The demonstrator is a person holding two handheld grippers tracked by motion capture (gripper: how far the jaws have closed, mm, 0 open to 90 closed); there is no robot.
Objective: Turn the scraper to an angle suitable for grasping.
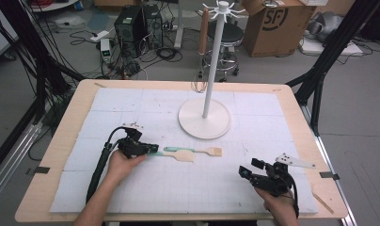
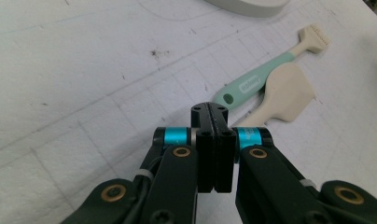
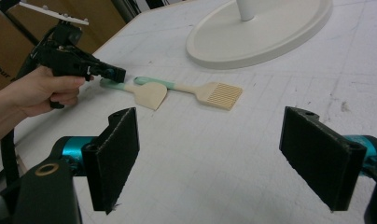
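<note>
- Grippers number two, one in each hand, both at the near side of the table [image 1: 61,141].
- Nearest the person, the right gripper [image 1: 248,170] hovers over the white mat [image 1: 178,188]; in the right gripper view its jaws stand wide apart with nothing between them [image 3: 210,154].
- A little farther in, the left gripper [image 1: 153,148] sits low on the mat; in the left gripper view its jaws are pressed together [image 2: 213,112], and they appear to pinch the handle end of the spatula.
- Utensils count two, lying side by side near the mat's middle: one spatula [image 1: 178,155] with a cream blade and mint handle, and one brush [image 1: 197,150] with a mint handle and cream bristle head.
- The spatula's blade overlaps the brush handle in the high view; in the right gripper view they lie touching [image 3: 151,94] [image 3: 210,93].
- Beyond them stands one white rack [image 1: 204,122] with a round base and a tall post topped by hooks.
- Farther off, on the floor, sit one cardboard box [image 1: 273,23] and one stool [image 1: 223,42].
</note>
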